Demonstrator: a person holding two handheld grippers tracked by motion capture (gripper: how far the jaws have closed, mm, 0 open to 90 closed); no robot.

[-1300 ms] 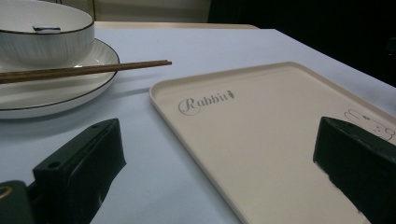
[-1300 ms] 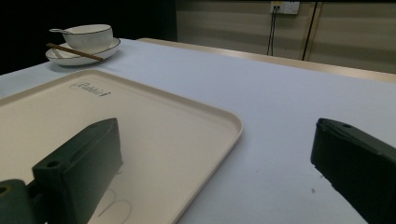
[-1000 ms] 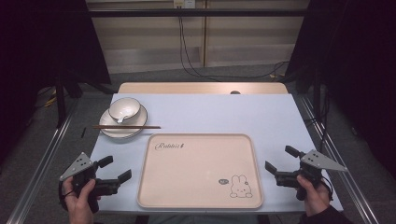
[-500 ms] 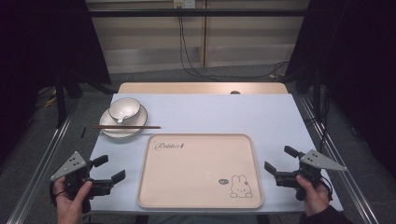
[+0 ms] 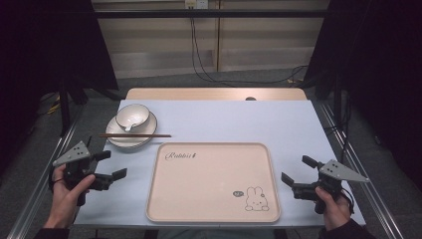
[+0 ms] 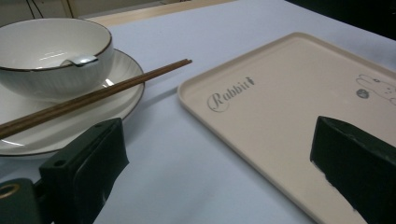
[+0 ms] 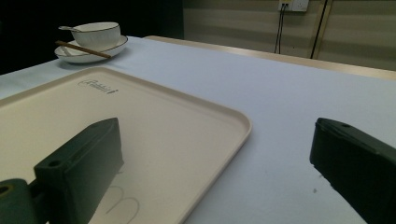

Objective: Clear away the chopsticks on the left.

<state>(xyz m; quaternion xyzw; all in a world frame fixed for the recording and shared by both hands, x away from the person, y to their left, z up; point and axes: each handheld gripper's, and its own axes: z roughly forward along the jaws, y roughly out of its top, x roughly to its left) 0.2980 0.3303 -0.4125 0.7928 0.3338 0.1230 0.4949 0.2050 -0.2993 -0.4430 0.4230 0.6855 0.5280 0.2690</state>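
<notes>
We hold the left gripper (image 5: 110,165) at the near left edge of the table (image 5: 278,124), its jaws spread wide and gripping nothing, pointed toward the tray (image 5: 214,181). Our right gripper (image 5: 297,171) sits at the near right, jaws likewise wide apart and empty, just beside the tray's right rim. The tray lies flat between the two grippers, bare, with a rabbit drawing in its near right corner. Beyond its far left corner stands a plate (image 5: 118,139) carrying a bowl (image 5: 133,116), with chopsticks (image 5: 135,135) laid across the plate's near edge.
</notes>
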